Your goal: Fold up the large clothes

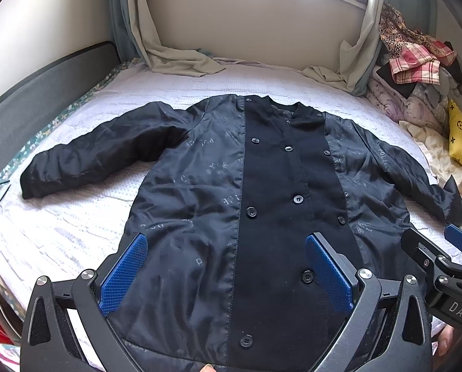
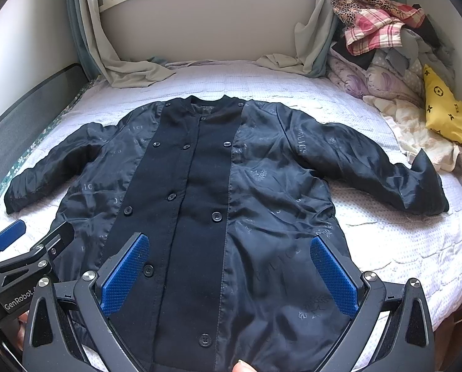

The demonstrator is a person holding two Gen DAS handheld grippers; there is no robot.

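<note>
A large dark navy coat (image 1: 218, 192) (image 2: 218, 198) lies spread flat on the bed, collar toward the window, both sleeves stretched out sideways, with a buttoned black middle panel. My left gripper (image 1: 227, 272) hovers open over the coat's lower hem area, blue pads wide apart, nothing between them. My right gripper (image 2: 231, 274) is open too, above the hem a little to the right. Each gripper shows in the other's view: the right gripper (image 1: 441, 248) at the lower right, the left gripper (image 2: 32, 241) at the lower left. A fingertip (image 2: 243, 365) touches the hem.
The white bedspread (image 1: 85, 226) (image 2: 401, 241) extends around the coat. A pile of clothes (image 1: 416, 59) (image 2: 382, 31) and a yellow pillow (image 1: 460, 136) (image 2: 447, 111) sit at the right. Curtains (image 1: 175, 59) drape onto the bed's far edge. A dark headboard (image 1: 45, 93) runs along the left.
</note>
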